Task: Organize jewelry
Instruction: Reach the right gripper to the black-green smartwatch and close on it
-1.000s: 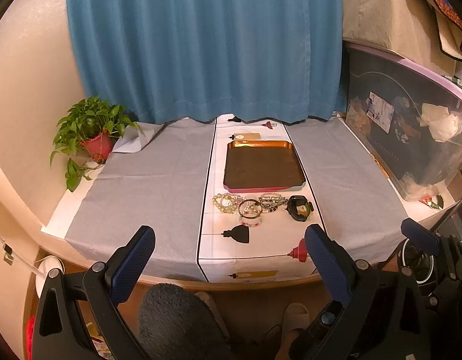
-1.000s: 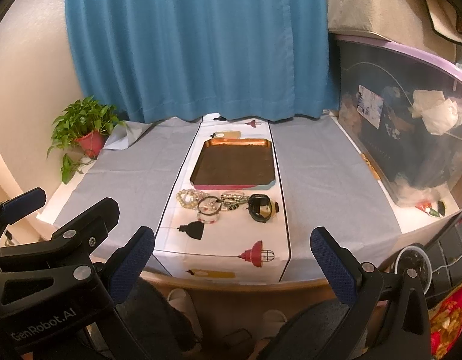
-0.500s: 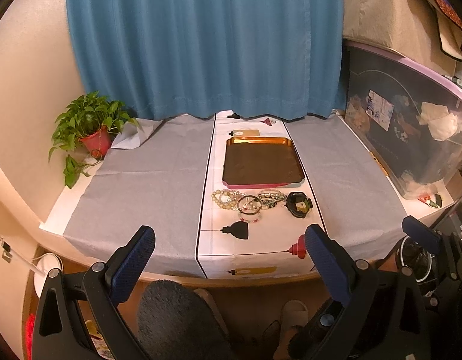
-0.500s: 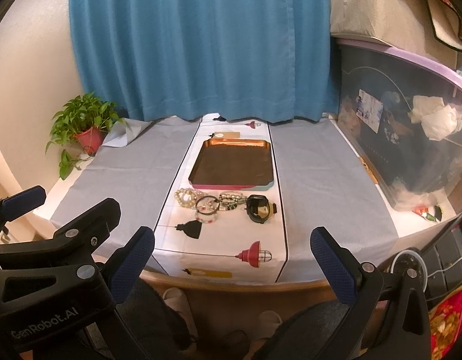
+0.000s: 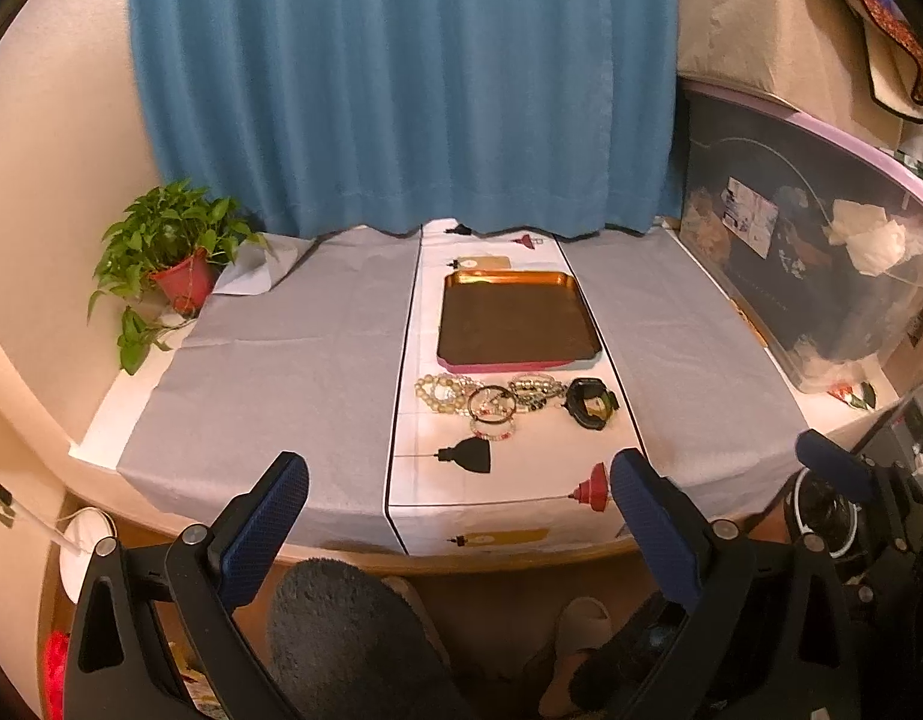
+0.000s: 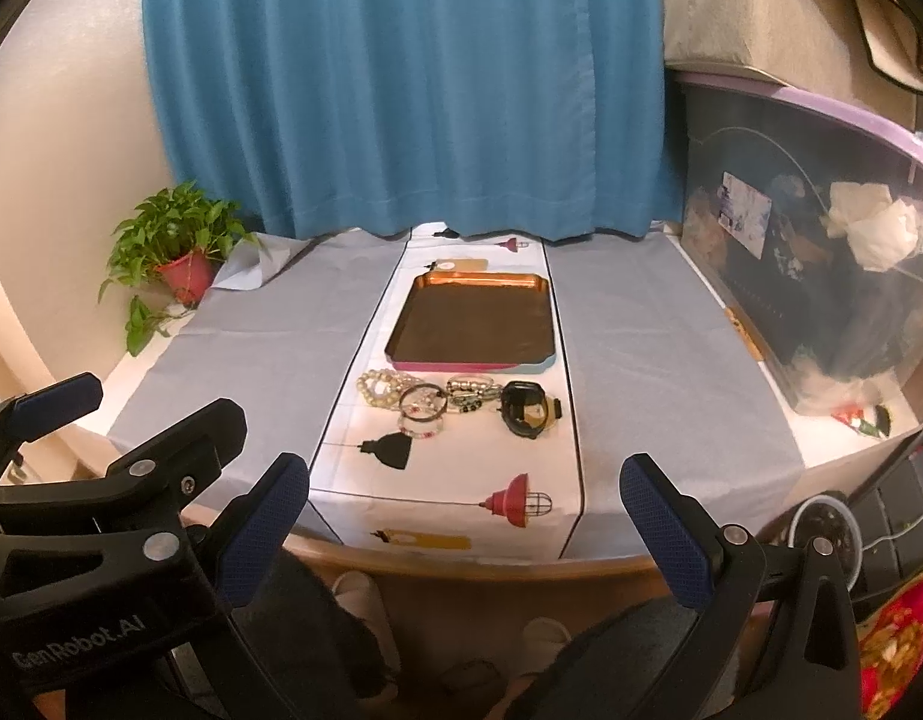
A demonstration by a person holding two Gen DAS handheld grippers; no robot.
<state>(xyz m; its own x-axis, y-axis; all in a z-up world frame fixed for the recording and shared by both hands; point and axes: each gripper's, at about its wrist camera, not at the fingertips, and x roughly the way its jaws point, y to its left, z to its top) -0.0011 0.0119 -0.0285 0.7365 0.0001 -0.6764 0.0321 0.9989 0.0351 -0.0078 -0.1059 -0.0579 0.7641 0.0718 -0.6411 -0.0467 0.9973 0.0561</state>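
A row of jewelry lies on the white table runner in front of an empty copper tray (image 5: 515, 287) (image 6: 479, 282): a pearl bracelet (image 5: 442, 391) (image 6: 382, 389), a dark bangle (image 5: 491, 402) (image 6: 423, 402) over a thin beaded bangle (image 5: 492, 429), a dark bead bracelet (image 5: 536, 390) (image 6: 472, 391) and a black watch (image 5: 590, 403) (image 6: 526, 409). My left gripper (image 5: 458, 513) is open and empty, held before the table's near edge. My right gripper (image 6: 464, 510) is open and empty, also short of the edge. The left gripper's body shows at lower left in the right wrist view.
A potted plant (image 5: 173, 252) stands at the table's left rear. A large clear storage bin (image 5: 821, 252) with a box on top lines the right side. A blue curtain (image 5: 401, 78) hangs behind. Grey cloth (image 5: 269, 372) covers both sides of the runner.
Both grippers have drawn slightly back and up from the table, so the jewelry and tray look a little farther away. Nothing on the table has moved.
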